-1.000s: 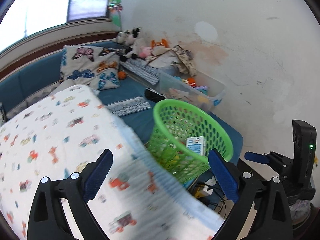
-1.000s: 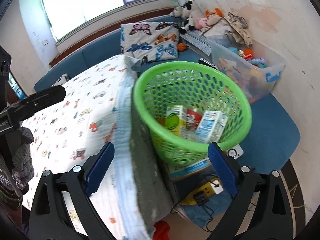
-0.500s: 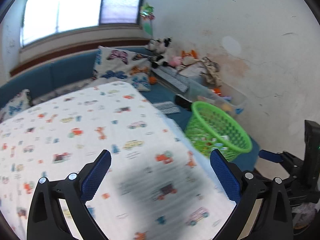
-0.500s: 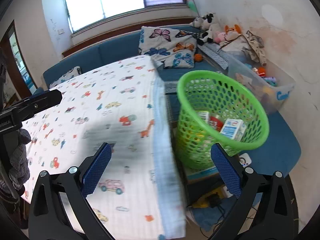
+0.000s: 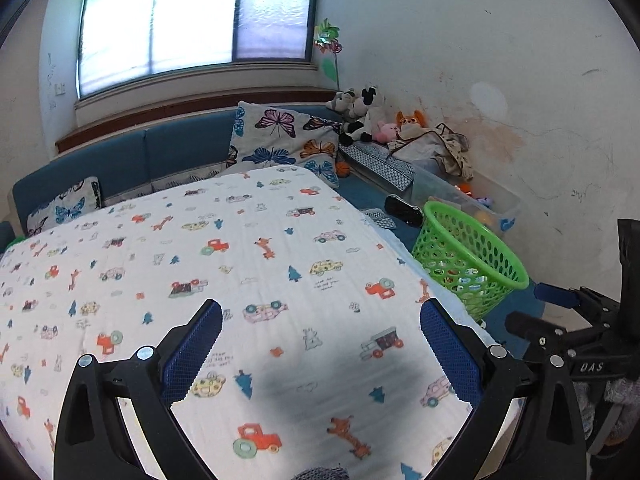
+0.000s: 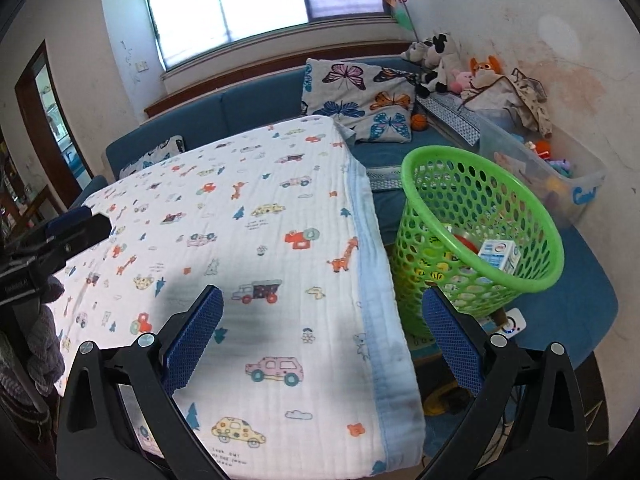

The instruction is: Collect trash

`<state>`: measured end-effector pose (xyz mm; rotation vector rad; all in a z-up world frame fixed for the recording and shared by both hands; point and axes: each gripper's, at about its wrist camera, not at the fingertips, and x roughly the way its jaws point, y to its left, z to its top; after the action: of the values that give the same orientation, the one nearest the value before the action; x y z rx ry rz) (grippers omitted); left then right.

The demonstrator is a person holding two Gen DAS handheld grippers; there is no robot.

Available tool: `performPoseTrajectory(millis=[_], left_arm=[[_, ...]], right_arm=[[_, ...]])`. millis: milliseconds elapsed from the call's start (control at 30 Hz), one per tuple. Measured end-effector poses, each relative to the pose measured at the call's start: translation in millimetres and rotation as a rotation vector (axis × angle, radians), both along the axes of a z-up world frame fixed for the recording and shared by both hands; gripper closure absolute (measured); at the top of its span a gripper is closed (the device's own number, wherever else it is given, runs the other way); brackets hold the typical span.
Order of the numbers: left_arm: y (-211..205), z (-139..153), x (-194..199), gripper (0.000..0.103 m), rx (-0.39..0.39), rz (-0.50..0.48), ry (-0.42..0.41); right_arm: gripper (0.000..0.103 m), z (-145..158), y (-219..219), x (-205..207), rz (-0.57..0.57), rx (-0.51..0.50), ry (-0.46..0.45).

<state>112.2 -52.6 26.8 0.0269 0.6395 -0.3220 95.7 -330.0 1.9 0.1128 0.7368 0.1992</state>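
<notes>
A green mesh basket stands to the right of the table on a blue bench. It holds a white and blue carton and other packaging. It also shows in the left wrist view. My left gripper is open and empty above the table. My right gripper is open and empty above the table's right edge, left of the basket. The right gripper's body shows at the right of the left wrist view.
The table carries a white cloth printed with cars and giraffes. A blue sofa with butterfly pillows runs behind it. A clear bin of toys and stuffed animals sit along the right wall. Cables lie on the floor.
Both grippers have pulled back and up, away from the basket, to above the table. The basket now looks smaller and farther right. Both stay open and empty.
</notes>
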Motion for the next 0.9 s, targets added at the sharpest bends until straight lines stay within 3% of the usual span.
performPoseTrajectory(millis=[900], left_arm=[[38.6, -12.7, -28.6, 0.007, -0.005, 0.122, -0.007]], right_arm=[[0.004, 4.0, 22.9, -10.5, 0.041, -0.004, -0.039]])
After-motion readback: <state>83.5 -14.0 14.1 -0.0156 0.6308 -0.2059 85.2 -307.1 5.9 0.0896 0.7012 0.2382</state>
